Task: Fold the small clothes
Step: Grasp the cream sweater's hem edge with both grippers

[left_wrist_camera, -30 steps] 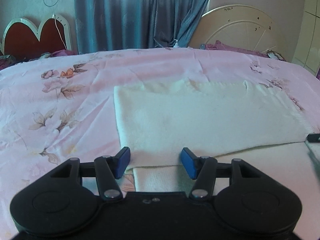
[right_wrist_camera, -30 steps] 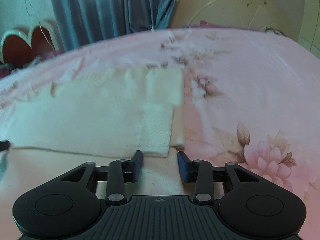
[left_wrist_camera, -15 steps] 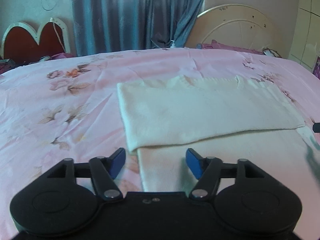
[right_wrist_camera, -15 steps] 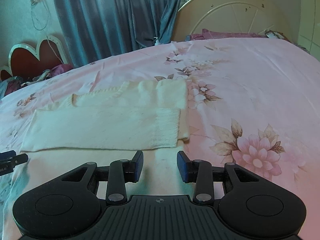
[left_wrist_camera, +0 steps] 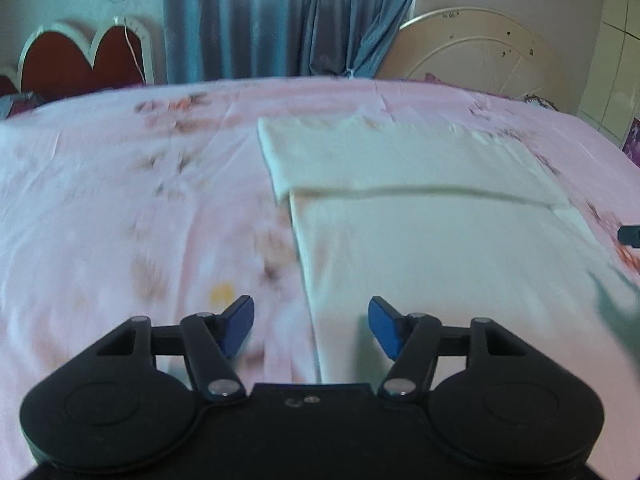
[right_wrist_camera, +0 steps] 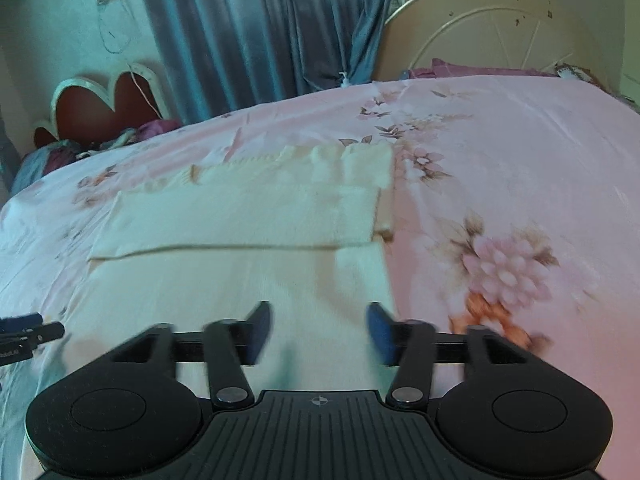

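Note:
A cream knitted garment (left_wrist_camera: 432,248) lies flat on the pink flowered bedsheet (left_wrist_camera: 120,200), its far part folded over toward me as a flap (left_wrist_camera: 400,160). My left gripper (left_wrist_camera: 311,325) hovers over the garment's near left edge; its jaws are closing, with nothing pressed between the blue pads. In the right wrist view the same garment (right_wrist_camera: 224,288) spreads in front of my right gripper (right_wrist_camera: 318,332), which hovers near the right edge; its jaws are opening and hold nothing. The left gripper's tip (right_wrist_camera: 24,332) shows at that view's left border, and the right gripper's tip (left_wrist_camera: 630,234) at the left view's right border.
A red heart-shaped headboard (left_wrist_camera: 80,60), blue curtains (left_wrist_camera: 280,20) and a round white bed frame (left_wrist_camera: 480,52) stand beyond the bed. Bundled clothes (right_wrist_camera: 100,144) lie at the far left corner. The sheet (right_wrist_camera: 520,200) stretches to the right of the garment.
Both grippers have drawn back toward the garment's near edge, so more of its lower layer shows. The right gripper's jaws have spread wider; the left's widened, then narrowed a little.

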A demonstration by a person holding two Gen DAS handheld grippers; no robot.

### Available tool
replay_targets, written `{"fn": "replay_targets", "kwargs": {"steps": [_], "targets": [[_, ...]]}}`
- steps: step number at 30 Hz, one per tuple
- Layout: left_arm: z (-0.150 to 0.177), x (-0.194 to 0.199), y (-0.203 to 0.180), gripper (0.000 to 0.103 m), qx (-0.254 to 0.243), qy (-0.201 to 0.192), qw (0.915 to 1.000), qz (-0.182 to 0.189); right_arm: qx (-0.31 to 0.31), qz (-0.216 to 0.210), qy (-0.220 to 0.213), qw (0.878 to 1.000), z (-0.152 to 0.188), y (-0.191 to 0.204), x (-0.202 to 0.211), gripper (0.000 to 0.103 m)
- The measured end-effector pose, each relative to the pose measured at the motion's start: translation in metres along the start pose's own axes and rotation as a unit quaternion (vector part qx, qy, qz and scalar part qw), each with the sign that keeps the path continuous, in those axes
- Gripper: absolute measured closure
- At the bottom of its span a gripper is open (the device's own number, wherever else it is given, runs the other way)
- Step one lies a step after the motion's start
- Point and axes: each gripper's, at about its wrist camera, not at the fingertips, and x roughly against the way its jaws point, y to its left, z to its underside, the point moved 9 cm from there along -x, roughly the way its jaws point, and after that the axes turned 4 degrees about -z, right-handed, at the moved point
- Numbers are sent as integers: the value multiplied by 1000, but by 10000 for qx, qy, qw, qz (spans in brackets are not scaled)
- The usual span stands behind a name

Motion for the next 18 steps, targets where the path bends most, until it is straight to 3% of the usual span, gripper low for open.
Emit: {"fn": "replay_targets", "kwargs": {"steps": [4,5,12,15,18], "targets": [[38,29,-4,52,92,163,9997,147,-76,-214,191,9996,42,-12,35,44],[47,36,-6,58,144,208,9994,244,-116,-213,242,9994,53,-16,42,44],[93,80,-14,62,719,408,9944,659,-589,-349,334,9971,116,-30,94,45],[110,94,-14,65,896,469,9921,739,-872,-493,430,9940,140,-35,107,55],[126,107,-13,67,1055,520,9896,826,-1130,-649,424,9906,156,-38,119,56]]}}
